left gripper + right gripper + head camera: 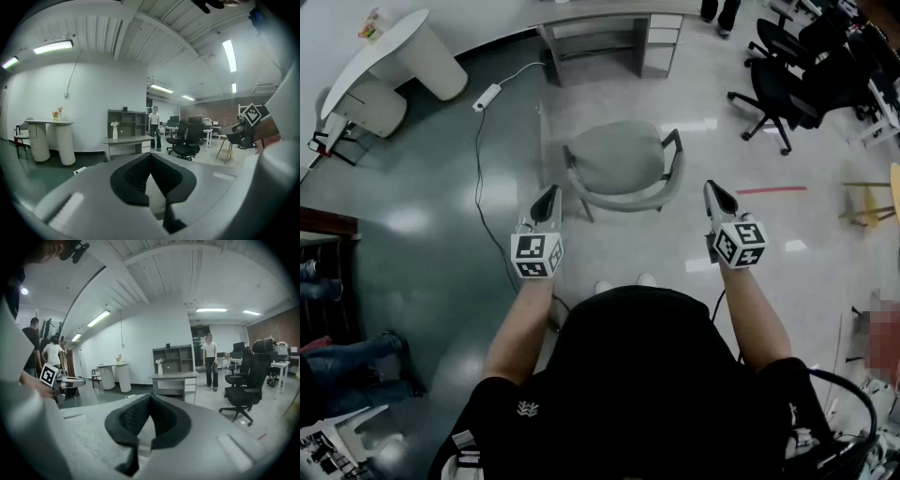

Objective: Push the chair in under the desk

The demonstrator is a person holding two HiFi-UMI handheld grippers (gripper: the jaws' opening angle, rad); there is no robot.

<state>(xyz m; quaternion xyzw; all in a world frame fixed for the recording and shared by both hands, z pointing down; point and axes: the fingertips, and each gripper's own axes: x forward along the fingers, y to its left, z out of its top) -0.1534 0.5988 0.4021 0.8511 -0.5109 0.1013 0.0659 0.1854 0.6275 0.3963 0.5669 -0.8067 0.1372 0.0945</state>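
One grey chair (pixel 619 159) faces the single bench (pixel 661 37), with its backrest toward the person. The left gripper (pixel 549 197) and right gripper (pixel 717 197) both keep their fingers clenched on nothing.

A power strip (pixel 487 97) is laid on the floor (pixel 431 197) near a curved white surface (pixel 398 47); black office chairs (pixel 783 89) are grouped well apart.

Left gripper (pixel 546 199): held forward, tilted slightly down, jaws closed, nothing between them.
Right gripper (pixel 715 194): held forward, likewise tilted, jaws closed, empty.
Arms: both extended, parallel.
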